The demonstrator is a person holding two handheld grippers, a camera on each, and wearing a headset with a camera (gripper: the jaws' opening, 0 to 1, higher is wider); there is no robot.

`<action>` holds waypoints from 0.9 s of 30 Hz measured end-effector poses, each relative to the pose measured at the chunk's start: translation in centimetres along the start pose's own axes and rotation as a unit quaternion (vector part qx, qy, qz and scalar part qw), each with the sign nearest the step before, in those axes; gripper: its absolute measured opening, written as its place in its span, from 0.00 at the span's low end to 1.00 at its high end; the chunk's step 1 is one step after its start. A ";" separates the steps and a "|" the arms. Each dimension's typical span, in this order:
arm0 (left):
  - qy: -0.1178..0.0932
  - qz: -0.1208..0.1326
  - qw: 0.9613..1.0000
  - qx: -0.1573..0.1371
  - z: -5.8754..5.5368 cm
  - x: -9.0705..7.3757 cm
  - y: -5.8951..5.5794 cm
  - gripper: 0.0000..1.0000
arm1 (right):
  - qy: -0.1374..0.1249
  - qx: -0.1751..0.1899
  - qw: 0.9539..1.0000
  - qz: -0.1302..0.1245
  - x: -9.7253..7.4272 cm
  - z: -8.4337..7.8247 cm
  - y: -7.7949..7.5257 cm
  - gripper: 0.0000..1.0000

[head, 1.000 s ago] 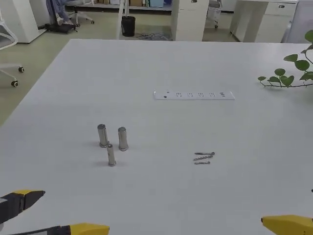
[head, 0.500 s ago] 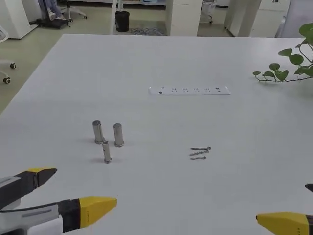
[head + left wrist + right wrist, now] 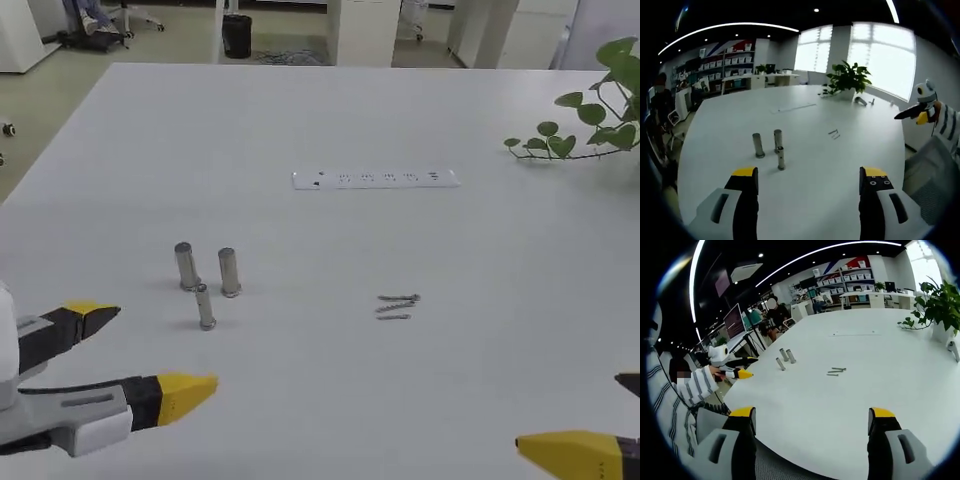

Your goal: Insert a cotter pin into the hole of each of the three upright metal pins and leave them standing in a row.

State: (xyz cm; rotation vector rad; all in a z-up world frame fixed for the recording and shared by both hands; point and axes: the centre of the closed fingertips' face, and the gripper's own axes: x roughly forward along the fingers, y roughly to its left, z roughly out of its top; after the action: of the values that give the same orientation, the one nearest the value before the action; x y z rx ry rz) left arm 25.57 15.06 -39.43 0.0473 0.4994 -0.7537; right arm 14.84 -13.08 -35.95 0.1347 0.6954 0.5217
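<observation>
Standing wide apart, fingers [image 3: 745, 192] of left gripper [image 3: 809, 173] and right gripper [image 3: 812, 413] hold nothing.

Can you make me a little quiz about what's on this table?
1. How many metal pins stand on the table?
2. True or false: the left gripper and the right gripper are both open and empty.
3. Where are the cotter pins?
A. In the metal pins' holes
B. Lying on the table, apart from the metal pins
C. In the right gripper

Key: 1. Three. 2. True. 3. B.
</observation>
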 end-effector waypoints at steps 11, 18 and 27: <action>0.020 0.008 1.000 0.023 -0.1 3.2 1.8 0.75 | 0.002 0.000 1.000 -0.003 -0.2 0.0 0.1 0.91; 0.032 0.019 0.999 0.016 -1.1 4.9 2.9 0.66 | 0.005 0.002 1.000 -0.008 -0.3 -0.2 0.1 0.91; 0.036 0.031 0.999 0.020 -1.0 6.5 4.0 0.49 | 0.006 0.009 1.000 -0.013 -0.3 -0.5 0.0 0.91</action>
State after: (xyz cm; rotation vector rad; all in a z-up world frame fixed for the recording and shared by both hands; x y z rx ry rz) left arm 31.81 14.06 -43.77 0.1266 0.5488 -0.7023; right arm 14.34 -13.30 -36.12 0.1401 0.7122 0.4918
